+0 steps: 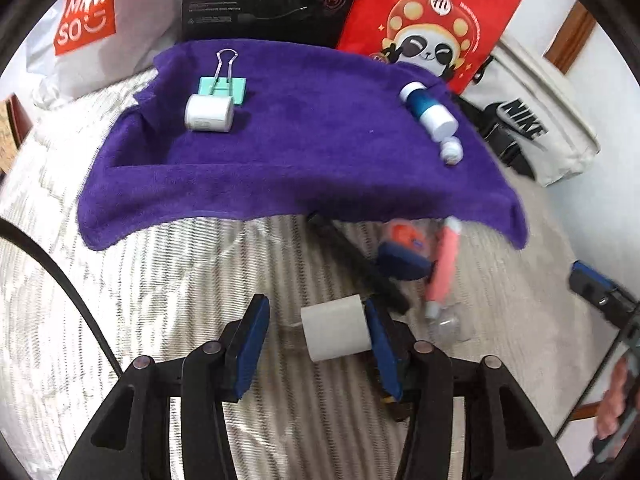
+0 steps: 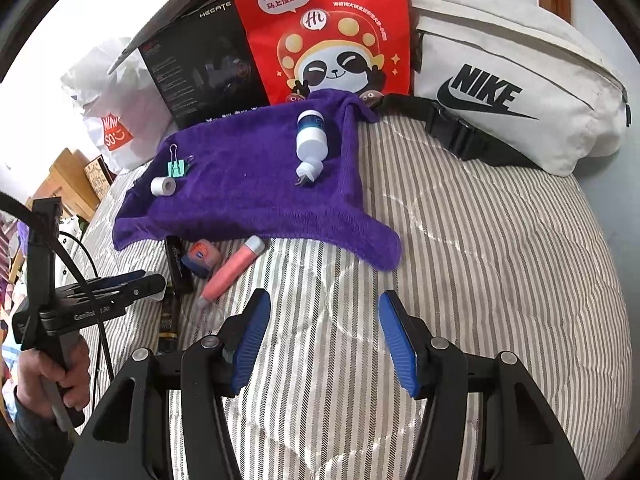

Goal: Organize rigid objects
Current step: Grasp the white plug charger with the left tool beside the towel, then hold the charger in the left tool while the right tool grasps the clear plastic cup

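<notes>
A short white cylinder, like a small roll of tape [image 1: 335, 333], lies on its side between the blue pads of the left gripper [image 1: 316, 338]. One flat end touches the right pad [image 1: 382, 344], but the left pad stands clear of it — the fingers are spread and do not clamp the roll. Under it is the striped grey-white quilt [image 1: 168, 280].

Just ahead and to the right of this gripper lie a pink tube with a grey tip [image 1: 442, 266], a dark blue and orange tape measure [image 1: 404, 254] and a flat black stick [image 1: 356, 260], near the front edge of the purple fleece towel [image 1: 300, 152]. Further ahead on the towel are a second white roll [image 1: 209, 113] touching a mint-green binder clip [image 1: 223, 87], and to the right a white and blue plastic bottle [image 1: 428, 109].

The right gripper [image 2: 324, 336] hangs over the bare quilt with fingers wide apart — nothing is between them.
</notes>
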`<state>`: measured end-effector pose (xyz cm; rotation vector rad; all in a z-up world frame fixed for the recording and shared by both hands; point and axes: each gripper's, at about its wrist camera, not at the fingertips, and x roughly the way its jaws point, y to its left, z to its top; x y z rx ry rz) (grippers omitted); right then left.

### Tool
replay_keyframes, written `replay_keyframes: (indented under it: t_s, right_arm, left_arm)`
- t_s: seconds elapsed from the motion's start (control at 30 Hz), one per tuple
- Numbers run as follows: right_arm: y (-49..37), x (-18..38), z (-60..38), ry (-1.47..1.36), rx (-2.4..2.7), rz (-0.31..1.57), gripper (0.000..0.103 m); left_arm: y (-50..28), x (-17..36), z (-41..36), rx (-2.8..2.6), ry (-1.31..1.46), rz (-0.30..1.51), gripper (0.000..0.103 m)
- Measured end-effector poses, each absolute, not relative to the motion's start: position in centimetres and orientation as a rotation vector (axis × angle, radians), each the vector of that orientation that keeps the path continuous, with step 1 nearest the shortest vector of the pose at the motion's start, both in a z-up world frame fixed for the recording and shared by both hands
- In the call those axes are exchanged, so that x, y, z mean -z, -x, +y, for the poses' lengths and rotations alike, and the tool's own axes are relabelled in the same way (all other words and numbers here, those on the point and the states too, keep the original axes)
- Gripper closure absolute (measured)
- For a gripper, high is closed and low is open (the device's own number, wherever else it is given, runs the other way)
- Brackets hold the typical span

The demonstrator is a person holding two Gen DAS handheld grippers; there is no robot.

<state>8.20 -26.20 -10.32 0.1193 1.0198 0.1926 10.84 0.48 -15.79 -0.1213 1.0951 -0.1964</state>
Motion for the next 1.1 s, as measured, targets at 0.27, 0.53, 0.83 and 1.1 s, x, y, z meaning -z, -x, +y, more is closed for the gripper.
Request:
replay_keyframes:
  t_s: [0.27, 0.53, 0.83, 1.1]
  right_arm:
    - [-8.5, 10.8, -25.6, -0.110, -0.212, 1.029, 0.047]
    - [-8.5, 11.9, -24.5, -0.090, -0.234, 1.056, 0.047]
    - [-8.7, 12.7, -23.2, -0.064, -0.259, 1.070, 0.047]
    - [-9.8, 12.8, -20.4, -0.051, -0.309, 1.070, 0.047]
  left_arm:
    - [-9.7, 16.0, 0.5, 0.133, -0.054, 1.075, 0.054]
    - [-9.4, 16.1, 0.1, 0.121, -0.084, 1.022, 0.062]
    - [-9.5, 16.2, 0.7, 0.114, -0.076, 0.991, 0.062]
    - [-9.1, 15.9, 3.9, 0.053, -0.084, 1.007, 0.061]
